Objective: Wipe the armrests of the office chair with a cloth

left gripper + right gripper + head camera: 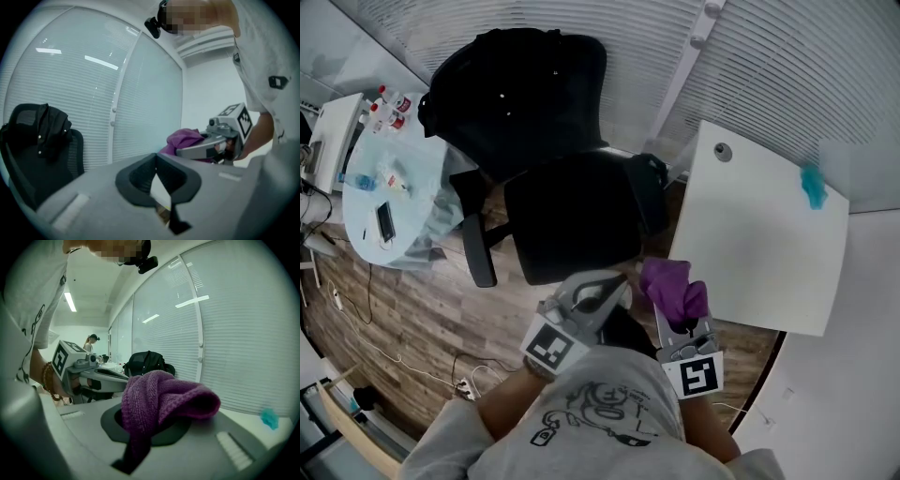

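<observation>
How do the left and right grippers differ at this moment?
The right gripper is shut on a bunched purple cloth; the left gripper holds nothing. In their own views, the left gripper's jaw tips meet with bare light behind them, while the right gripper's jaws are covered by the cloth. Shared: both are held side by side close to the person's body, near the front of the office chair, and neither touches an armrest.

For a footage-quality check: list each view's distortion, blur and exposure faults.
Head view: blinds bow outward, black office chair nearly featureless. Left gripper view: fisheye vignette, left gripper close and soft. Right gripper view: purple cloth sharp, lamp reflections streak the blinds.
</observation>
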`<state>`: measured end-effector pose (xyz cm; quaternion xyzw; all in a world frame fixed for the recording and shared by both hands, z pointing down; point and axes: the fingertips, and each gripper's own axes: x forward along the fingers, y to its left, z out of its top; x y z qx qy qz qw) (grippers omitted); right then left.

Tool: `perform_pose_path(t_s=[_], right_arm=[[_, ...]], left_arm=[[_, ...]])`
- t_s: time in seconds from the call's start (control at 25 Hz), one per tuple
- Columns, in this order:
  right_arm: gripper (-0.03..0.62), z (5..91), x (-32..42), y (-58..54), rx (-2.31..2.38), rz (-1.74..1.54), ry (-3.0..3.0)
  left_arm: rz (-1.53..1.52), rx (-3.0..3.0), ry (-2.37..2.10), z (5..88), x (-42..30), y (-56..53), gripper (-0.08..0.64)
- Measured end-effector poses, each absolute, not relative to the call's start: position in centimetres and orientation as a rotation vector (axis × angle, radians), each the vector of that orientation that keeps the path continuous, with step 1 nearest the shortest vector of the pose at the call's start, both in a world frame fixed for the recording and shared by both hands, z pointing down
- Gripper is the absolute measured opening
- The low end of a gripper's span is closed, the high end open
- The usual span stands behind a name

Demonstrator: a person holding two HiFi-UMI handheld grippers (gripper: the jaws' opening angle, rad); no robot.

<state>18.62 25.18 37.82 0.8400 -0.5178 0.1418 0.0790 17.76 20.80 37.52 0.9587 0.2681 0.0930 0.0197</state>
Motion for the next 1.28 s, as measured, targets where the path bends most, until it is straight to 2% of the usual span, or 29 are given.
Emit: perform_pose_path(t_s=[1.28], right_arm=[[0.031,64.0,30.6,21.0,1.947,0.649,-1.416]], left_arm=[[0.672,2.956,0.839,61.6,30.0,16.2,0.003]])
